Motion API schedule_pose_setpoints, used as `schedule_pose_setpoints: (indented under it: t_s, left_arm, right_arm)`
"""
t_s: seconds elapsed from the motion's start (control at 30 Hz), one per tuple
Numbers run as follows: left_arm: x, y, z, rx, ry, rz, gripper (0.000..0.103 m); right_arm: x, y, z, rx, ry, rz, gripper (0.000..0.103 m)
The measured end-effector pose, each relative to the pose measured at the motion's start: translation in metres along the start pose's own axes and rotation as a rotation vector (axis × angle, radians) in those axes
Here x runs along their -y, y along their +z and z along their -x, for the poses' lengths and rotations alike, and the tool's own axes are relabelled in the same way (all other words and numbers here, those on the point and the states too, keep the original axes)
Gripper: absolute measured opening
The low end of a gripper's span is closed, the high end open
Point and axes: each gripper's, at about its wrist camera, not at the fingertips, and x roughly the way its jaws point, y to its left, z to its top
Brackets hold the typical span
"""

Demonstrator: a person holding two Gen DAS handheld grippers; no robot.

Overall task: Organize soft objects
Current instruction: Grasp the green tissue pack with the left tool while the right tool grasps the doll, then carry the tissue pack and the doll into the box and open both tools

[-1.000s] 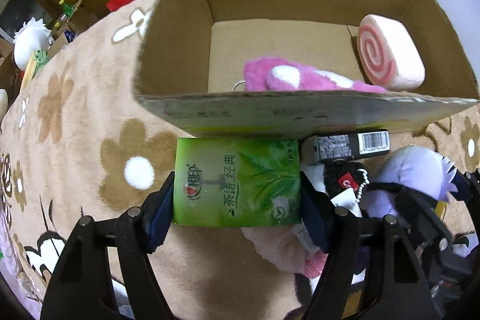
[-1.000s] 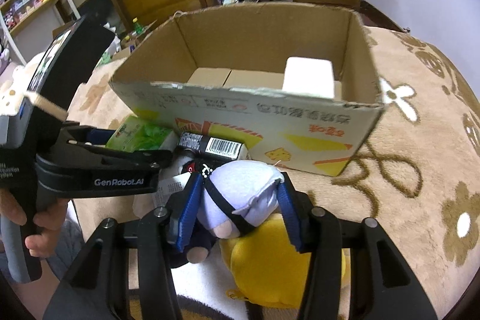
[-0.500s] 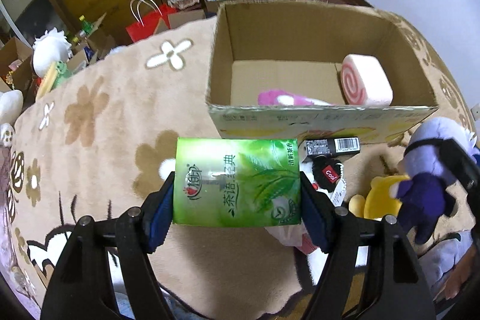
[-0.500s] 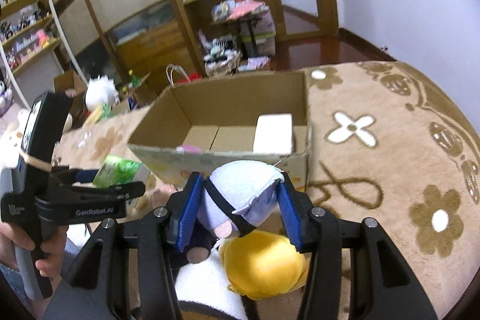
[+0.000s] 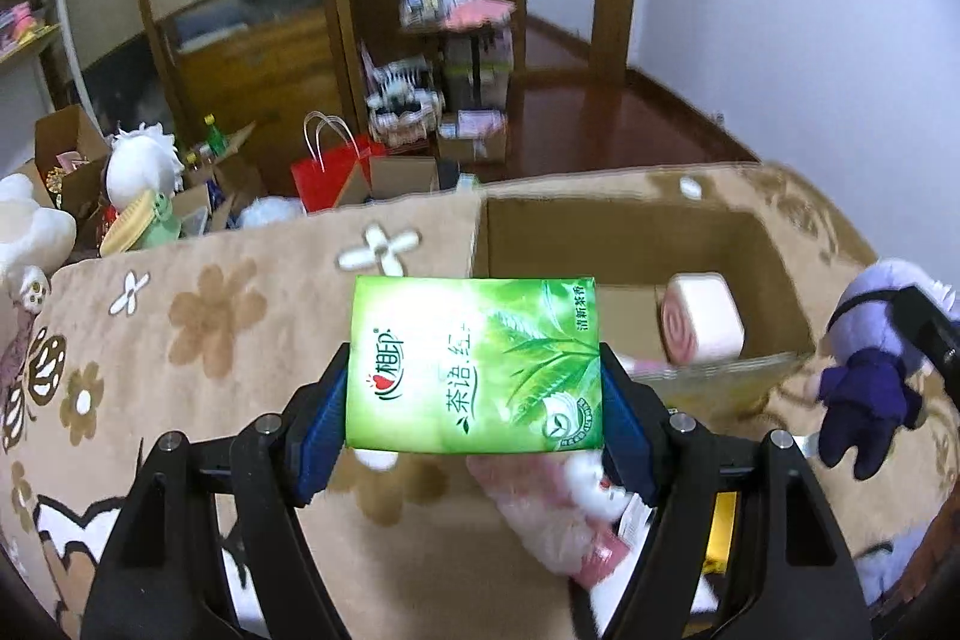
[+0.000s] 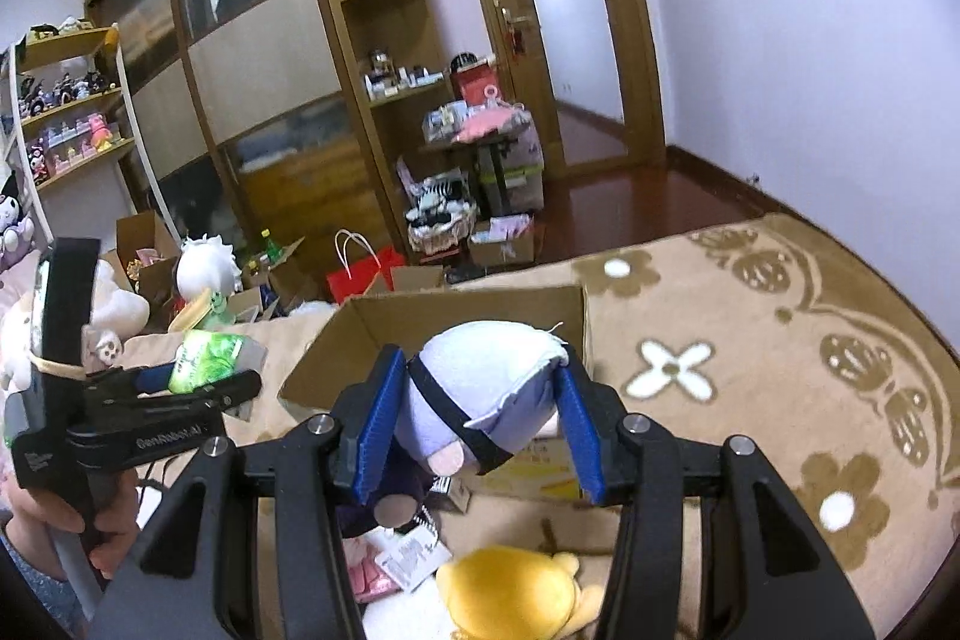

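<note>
My left gripper (image 5: pixel 474 400) is shut on a green tissue pack (image 5: pixel 474 364) and holds it in the air, near side of the open cardboard box (image 5: pixel 630 226). The box holds a pink swirl-roll plush (image 5: pixel 702 325). My right gripper (image 6: pixel 477 418) is shut on the head of a lavender plush doll (image 6: pixel 480 400) with a dark purple body, lifted in front of the box (image 6: pixel 456 322). The doll also shows at the right of the left wrist view (image 5: pixel 870 358). The left gripper with the tissue pack (image 6: pixel 207 361) shows at the left of the right wrist view.
A yellow plush (image 6: pixel 516 592), a pink-white plush (image 5: pixel 552 508) and tagged items lie on the flower-patterned beige carpet (image 6: pixel 750 340) below the grippers. Behind the carpet are a red bag (image 5: pixel 333 172), boxes, white plush toys (image 5: pixel 144 160) and wooden cabinets.
Both grippers have risen and tilted up with their loads. The box now looks lower and farther away, and more of the room shows behind it.
</note>
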Motion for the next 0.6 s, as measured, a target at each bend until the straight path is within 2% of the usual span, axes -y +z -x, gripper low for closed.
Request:
schedule_pose_setpoints:
  t_s: [0.23,0.6]
  left_arm:
    - [-0.004,0.013,0.004,0.080,0.012,0.017,0.073]
    - [0.016,0.026,-0.009,0.156,0.024,-0.047,0.073]
  right_arm:
    - [-0.002,0.008,-0.009,0.035,-0.019,0.015,0.053]
    - [0.008,0.017,-0.027,0.055,-0.032,-0.002,0.053]
